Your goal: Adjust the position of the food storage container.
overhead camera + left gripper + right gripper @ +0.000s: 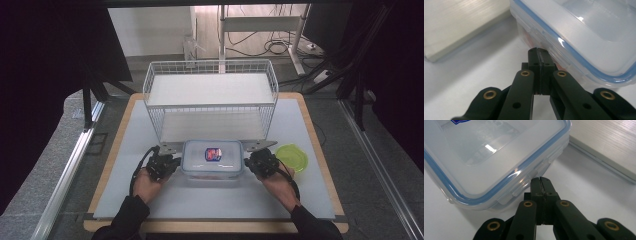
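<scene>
The box (pixel 212 159) lies between both grippers, long axis left to right; the left gripper (pixel 539 53) and right gripper (pixel 541 182) meet its end latches with fingers closed, empty.

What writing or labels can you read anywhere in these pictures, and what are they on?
Sticker on the lid of the clear food container: red and blue, with print too small and blurred to read.
Green lid, wire shelf rack and table: no writing visible.
</scene>
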The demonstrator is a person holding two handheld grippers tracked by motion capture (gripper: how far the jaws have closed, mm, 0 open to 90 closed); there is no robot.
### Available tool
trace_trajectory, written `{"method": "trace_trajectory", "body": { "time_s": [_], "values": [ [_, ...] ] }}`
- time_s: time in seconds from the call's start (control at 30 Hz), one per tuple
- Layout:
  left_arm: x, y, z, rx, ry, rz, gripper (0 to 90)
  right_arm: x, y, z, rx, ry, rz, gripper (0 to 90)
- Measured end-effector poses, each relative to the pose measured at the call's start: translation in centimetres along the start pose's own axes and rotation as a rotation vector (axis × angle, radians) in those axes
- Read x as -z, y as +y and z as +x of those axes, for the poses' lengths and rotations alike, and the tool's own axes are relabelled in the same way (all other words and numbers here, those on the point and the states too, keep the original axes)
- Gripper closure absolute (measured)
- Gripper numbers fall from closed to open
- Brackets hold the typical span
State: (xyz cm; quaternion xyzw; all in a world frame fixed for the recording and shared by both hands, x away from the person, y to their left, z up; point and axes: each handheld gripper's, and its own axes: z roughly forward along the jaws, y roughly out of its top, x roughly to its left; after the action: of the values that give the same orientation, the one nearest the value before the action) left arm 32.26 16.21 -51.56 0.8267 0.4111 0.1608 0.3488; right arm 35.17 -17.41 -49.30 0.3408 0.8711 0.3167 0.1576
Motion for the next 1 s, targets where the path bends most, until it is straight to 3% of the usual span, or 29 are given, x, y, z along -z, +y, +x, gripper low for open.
{"method": "trace_trajectory", "body": {
  "time_s": [0.33,0.43,0.5,0.57,0.67,0.77,0.87,1.0],
  "values": [
    [1.1,-0.8,-1.5,-0.025,0.012,0.022,90.0,1.1,-1.2,1.0,0.032,0.027,-0.007,90.0],
    [1.0,-0.8,-1.1,-0.023,-0.014,0.014,90.0,1.0,-1.2,0.5,-0.015,0.045,-0.008,90.0],
    [0.9,-0.7,-0.9,-0.019,-0.016,0.008,90.0,0.9,-1.1,0.3,-0.022,0.048,-0.007,90.0],
    [-0.1,-0.1,-0.2,-0.029,0.035,0.018,86.3,0.4,-0.6,0.0,-0.013,0.01,-0.015,90.0],
    [-0.5,0.3,0.2,-0.026,0.038,0.007,87.1,0.0,-0.4,-0.2,-0.013,0.002,-0.015,90.0],
    [-0.7,0.5,0.6,-0.006,0.007,-0.008,90.0,-0.1,-0.3,-0.5,-0.028,0.019,-0.022,90.0],
    [-0.3,0.3,0.5,0.012,-0.014,-0.005,90.0,0.1,-0.3,-0.2,-0.005,0.014,-0.015,90.0],
    [0.2,0.0,-0.3,-0.022,0.008,0.01,90.0,0.5,-0.6,0.1,0.003,0.026,-0.012,90.0]
  ]
}}
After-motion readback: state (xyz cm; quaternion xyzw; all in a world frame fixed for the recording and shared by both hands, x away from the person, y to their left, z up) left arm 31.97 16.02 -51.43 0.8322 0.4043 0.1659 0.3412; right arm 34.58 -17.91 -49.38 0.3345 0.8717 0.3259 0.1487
